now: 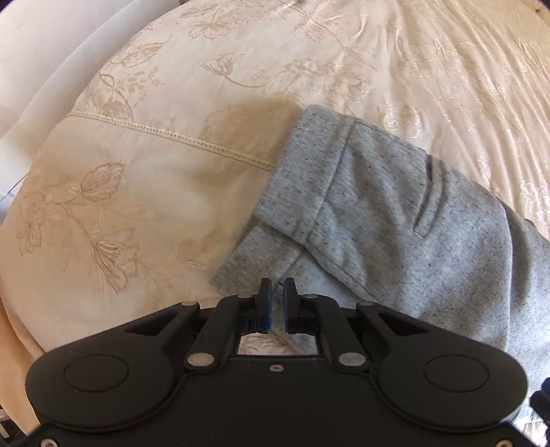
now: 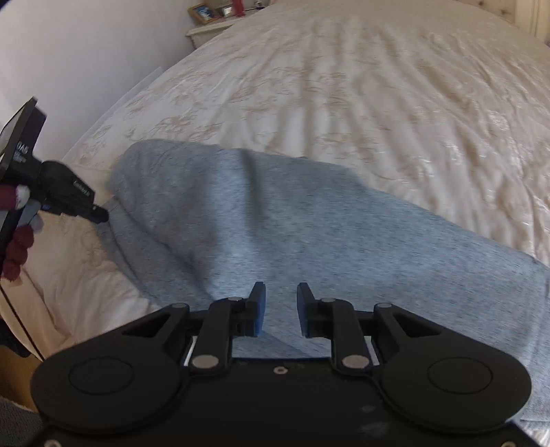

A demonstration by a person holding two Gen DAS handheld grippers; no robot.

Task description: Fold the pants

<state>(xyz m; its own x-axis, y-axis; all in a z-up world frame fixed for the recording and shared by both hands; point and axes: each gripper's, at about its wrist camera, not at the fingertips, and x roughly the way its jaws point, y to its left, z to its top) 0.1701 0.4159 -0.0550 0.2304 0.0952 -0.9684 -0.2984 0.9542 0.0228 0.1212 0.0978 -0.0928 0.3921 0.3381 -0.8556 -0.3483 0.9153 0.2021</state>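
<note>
Pants (image 1: 395,213): heather-grey knit, speckled with darker flecks, lying on the bed over the bedspread (image 1: 395,51). In the left wrist view a stitched band edge, a folded-over hem and a narrow slit pocket opening (image 1: 423,203) are visible; one layer laps over another near the lower corner. In the right wrist view the same garment (image 2: 275,220) forms a long, rounded, soft mass running from upper left to lower right, partly blurred.

Left tool (image 1: 277,292): black body, blue-faced pads, fingers drawn nearly together with only a thin slit between them. The tips sit at the near edge of the grey fabric; whether cloth is pinched between them cannot be told. The right wrist view shows this tool (image 2: 74,201) from the side, tip against the garment's left end, held by a hand in a dark red glove (image 2: 19,251).

Right tool (image 2: 281,299): fingers spread with a clear gap, nothing between them, poised over the grey fabric.

Bedspread: cream, glossy, with embroidered floral stems and a lace-like stitched seam (image 1: 178,135), rippled toward the far side. A white wall (image 2: 86,44) borders the bed; a small bedside unit with a framed picture (image 2: 202,13) stands at the far corner.
</note>
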